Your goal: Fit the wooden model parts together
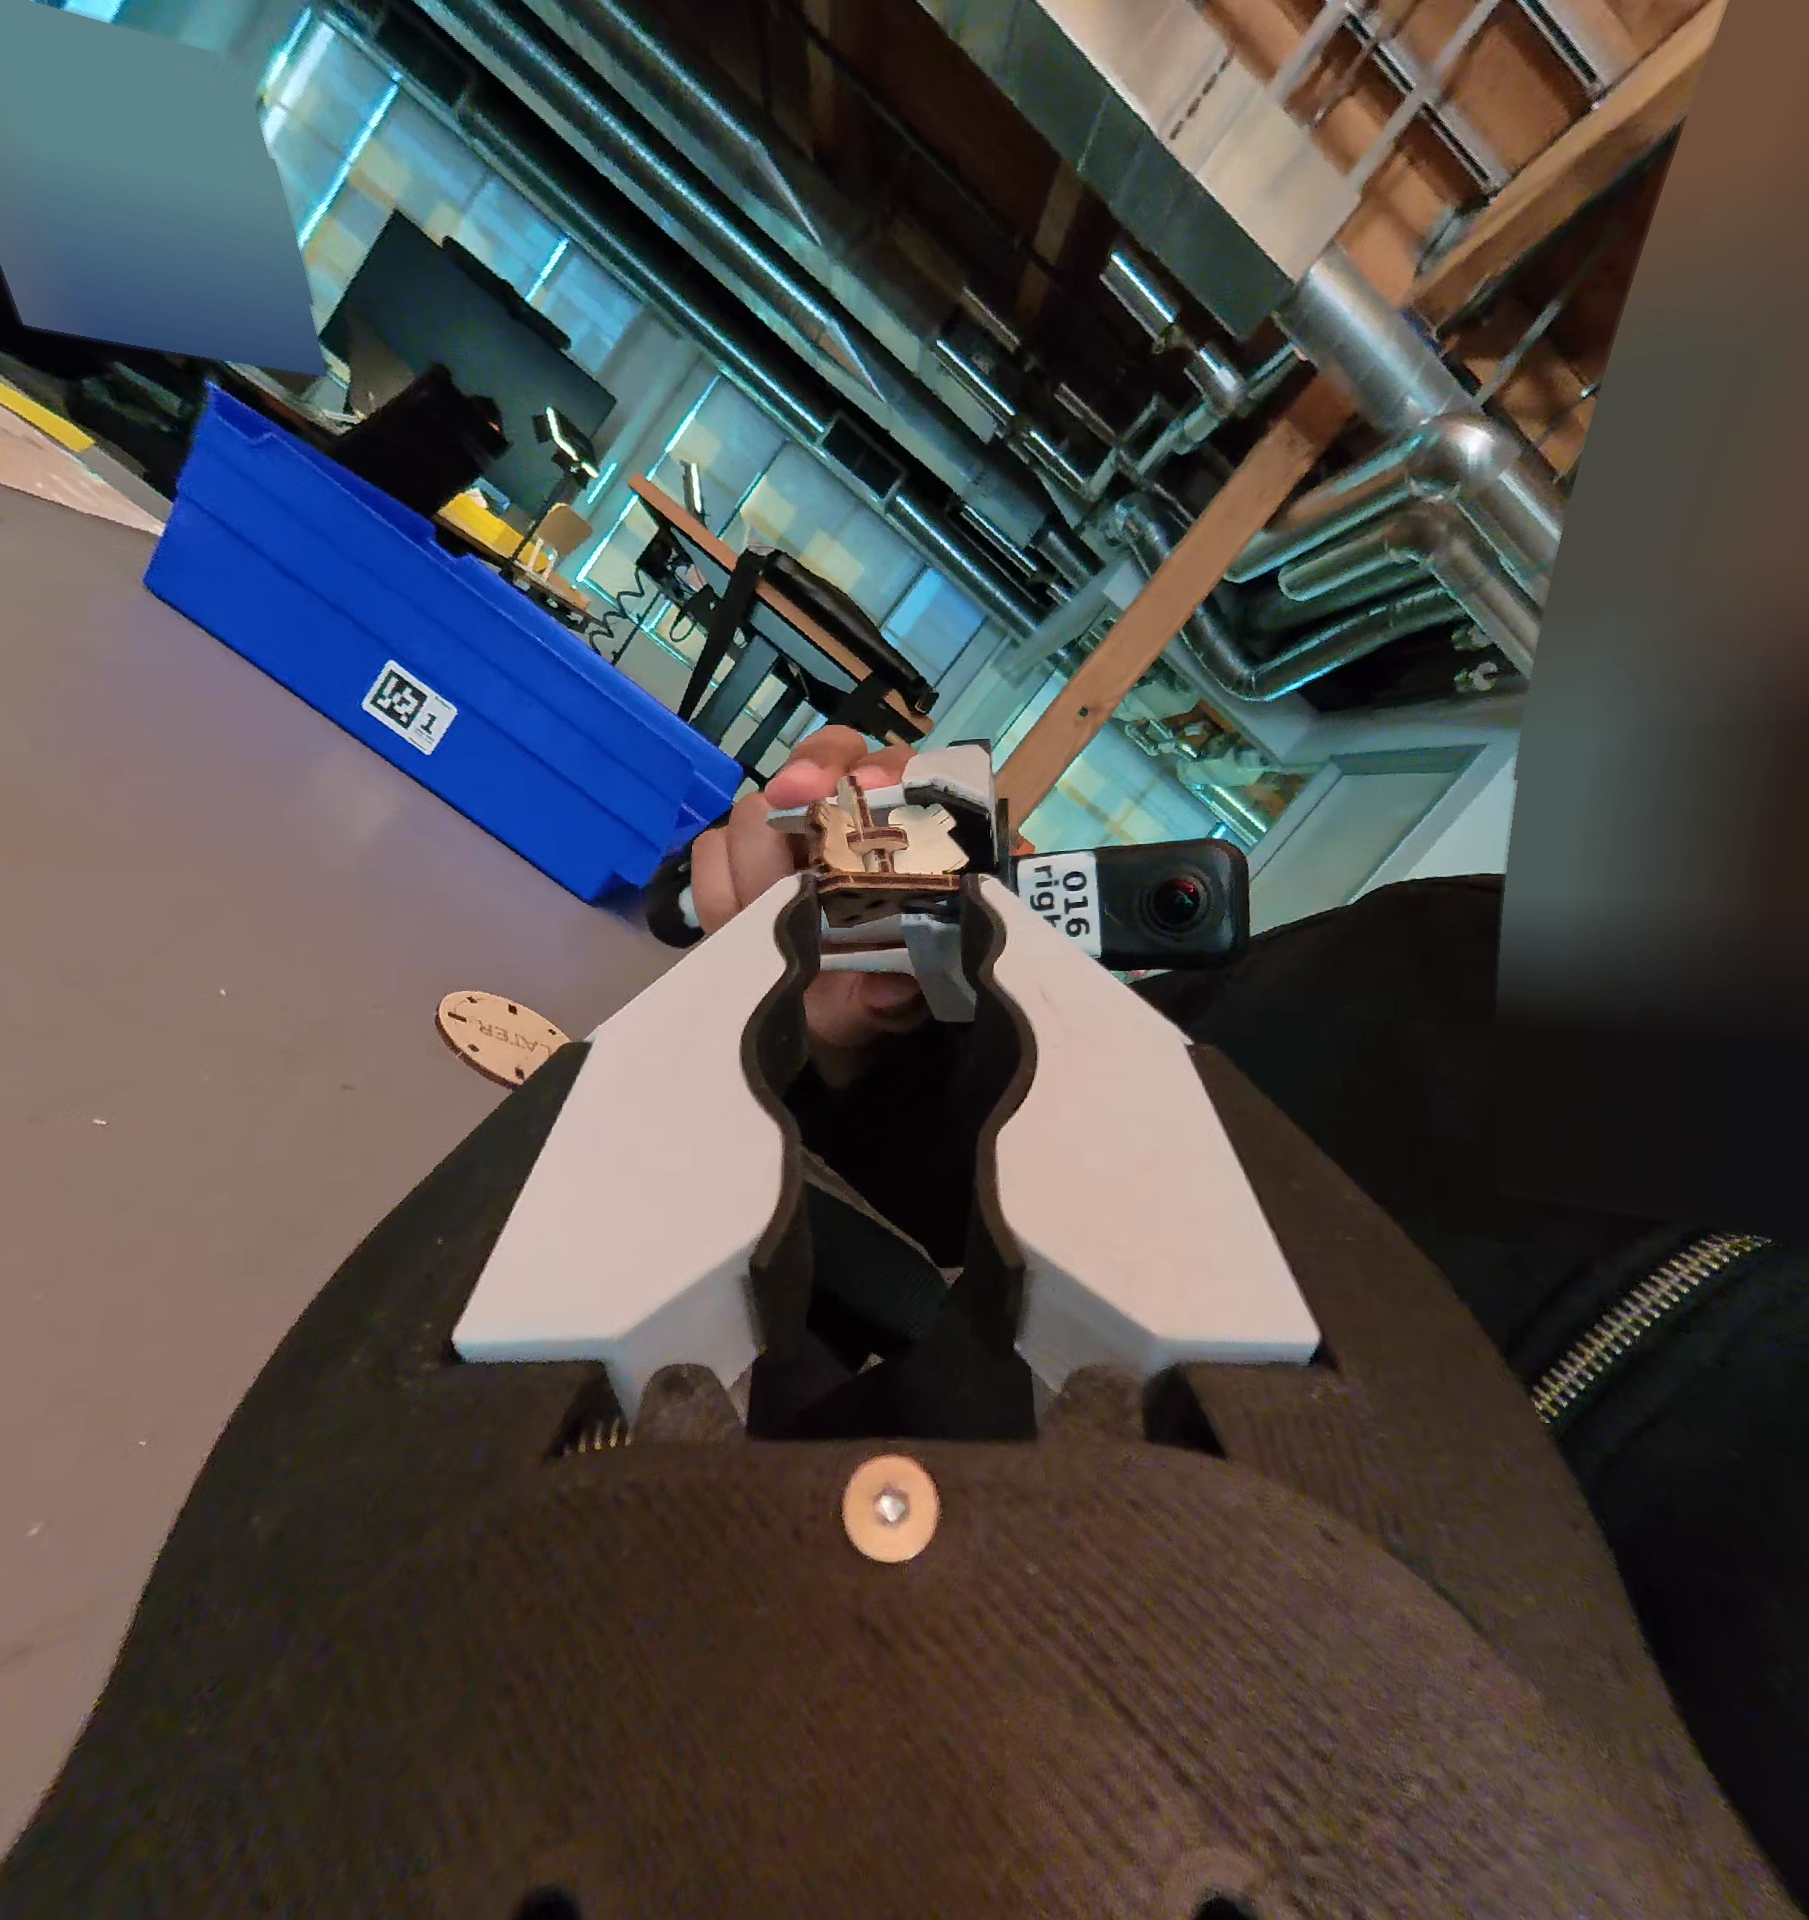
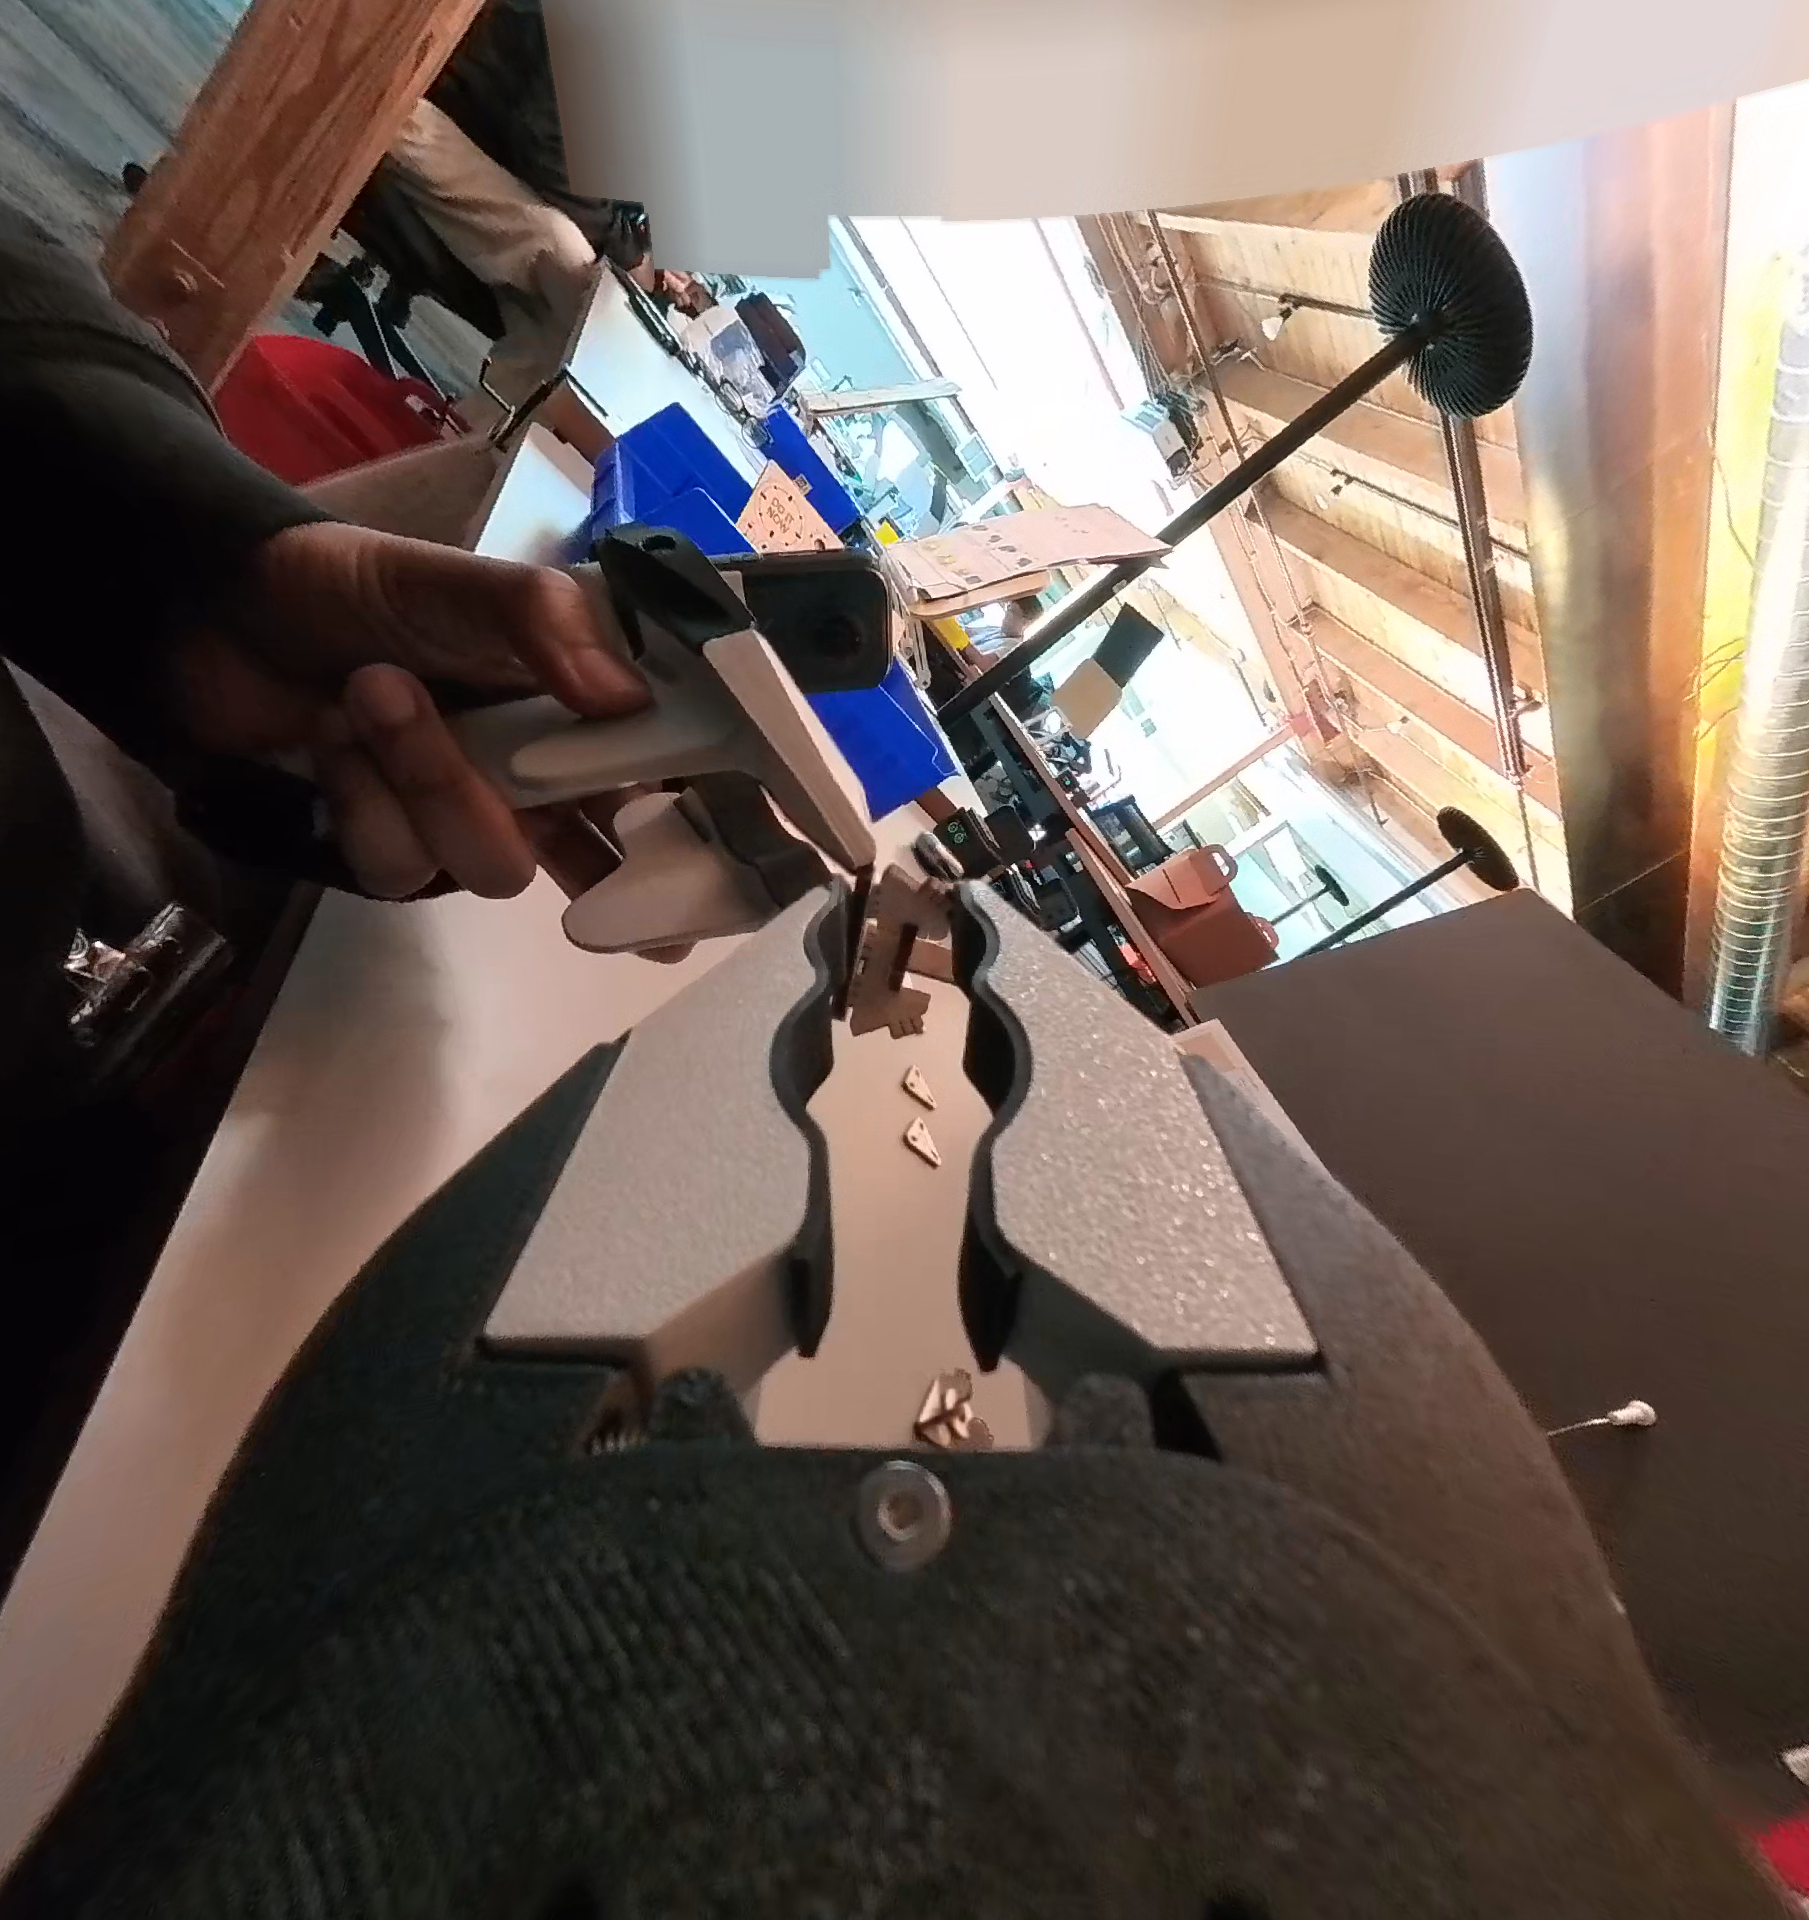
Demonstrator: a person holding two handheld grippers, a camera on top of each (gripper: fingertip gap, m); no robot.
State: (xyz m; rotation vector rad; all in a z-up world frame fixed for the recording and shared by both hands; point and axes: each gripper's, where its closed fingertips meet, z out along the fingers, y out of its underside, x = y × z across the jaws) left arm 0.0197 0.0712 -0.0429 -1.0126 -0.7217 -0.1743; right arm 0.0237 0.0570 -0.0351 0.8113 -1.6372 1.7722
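Small plywood assembly [image 1: 884,868] (interlocked laser-cut pieces) held off table; clamped between both tools' tips, tilted.

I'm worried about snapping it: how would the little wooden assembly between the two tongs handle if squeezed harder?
The wooden assembly looks like thin slotted sheet pieces, so probably light and stiff but fragile at its joints. Its thin tabs might snap. Both tongs meet around it.

I see a thin pale wooden model [image 1: 884,852] with scorched brown edges, pinched between my left gripper's [image 1: 889,883] smooth matt grey plastic fingers [image 1: 671,1143] with black rubbery linings. The gripper bodies look rough, ridged black plastic. The desk [image 1: 152,935] is smooth, matt grey; the bin [image 1: 412,644] is glossy blue plastic. Overhead pipes [image 1: 1399,436] are shiny metal.
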